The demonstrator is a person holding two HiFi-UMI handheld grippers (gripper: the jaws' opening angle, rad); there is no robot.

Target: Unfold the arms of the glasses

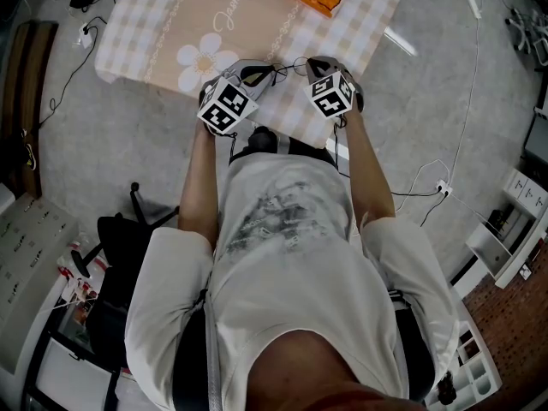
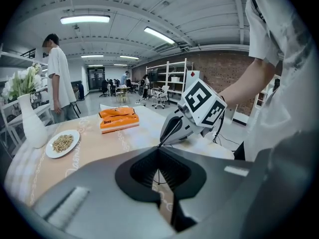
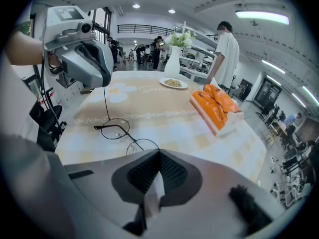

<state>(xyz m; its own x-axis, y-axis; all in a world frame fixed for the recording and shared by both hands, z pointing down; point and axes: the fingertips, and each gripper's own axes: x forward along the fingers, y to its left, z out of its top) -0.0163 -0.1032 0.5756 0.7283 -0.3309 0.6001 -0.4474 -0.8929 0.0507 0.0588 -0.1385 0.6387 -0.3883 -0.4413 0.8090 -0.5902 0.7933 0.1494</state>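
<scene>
Thin black round-lens glasses (image 3: 115,131) lie low over the checked tablecloth (image 1: 154,41) near its front edge, seen as fine wire (image 1: 287,65) in the head view. My left gripper (image 3: 103,83) is shut on the end of one arm (image 3: 105,103), which rises steeply from the left lens. In the left gripper view that arm (image 2: 158,176) shows as a thin line between my left gripper's (image 2: 158,151) closed jaws. My right gripper (image 3: 158,153) is shut, and the second lens (image 3: 143,145) runs in under its tip. Its tip (image 2: 160,144) almost meets the left one.
An orange pack (image 3: 215,106) lies further out on the right of the table. A plate of food (image 3: 173,83) and a white vase of flowers (image 2: 32,126) stand at the far end. A person (image 3: 224,54) stands beyond the table. Cables (image 1: 432,178) lie on the floor.
</scene>
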